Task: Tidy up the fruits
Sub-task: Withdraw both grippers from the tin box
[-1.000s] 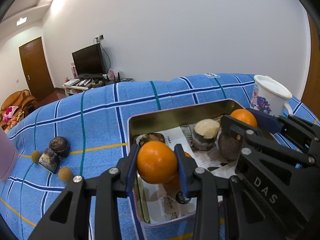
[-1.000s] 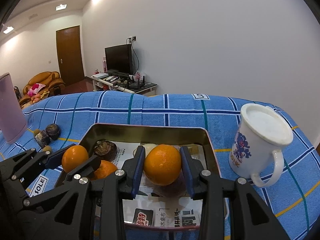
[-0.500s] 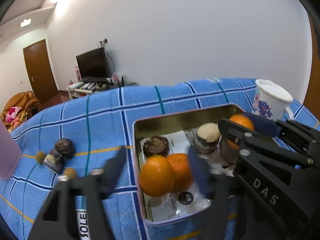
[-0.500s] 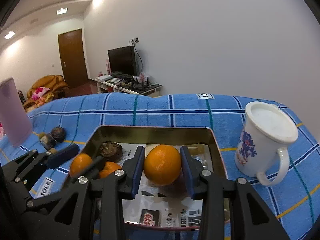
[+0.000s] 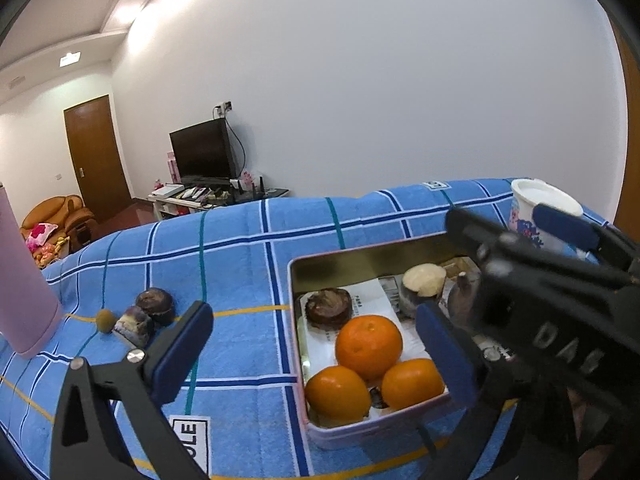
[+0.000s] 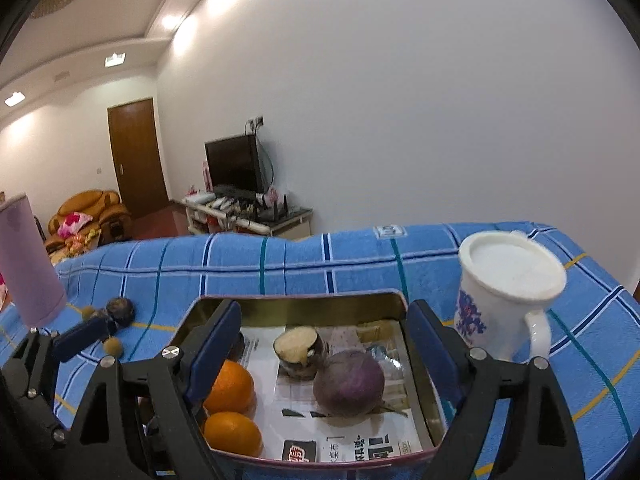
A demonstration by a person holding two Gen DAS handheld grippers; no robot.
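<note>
A metal tin [image 5: 360, 254] lined with newspaper sits on the blue checked cloth. Three oranges [image 5: 369, 346] lie at its near left corner; two of them show in the right wrist view [image 6: 230, 388]. A purple round fruit [image 6: 348, 382], a cut fruit [image 6: 298, 347] and a dark brown one [image 5: 329, 307] also lie in the tin. My left gripper [image 5: 316, 356] is open and empty above the tin's left edge. My right gripper [image 6: 320, 356] is open and empty above the tin [image 6: 304, 304].
A white mug [image 6: 506, 292] stands right of the tin. Dark fruits [image 5: 154, 306] and small brown ones [image 5: 105, 320] lie on the cloth at left, near a pink cylinder [image 5: 20, 284].
Both grippers have opened and let go of their oranges, which now lie in the tin. Both have pulled back and up.
</note>
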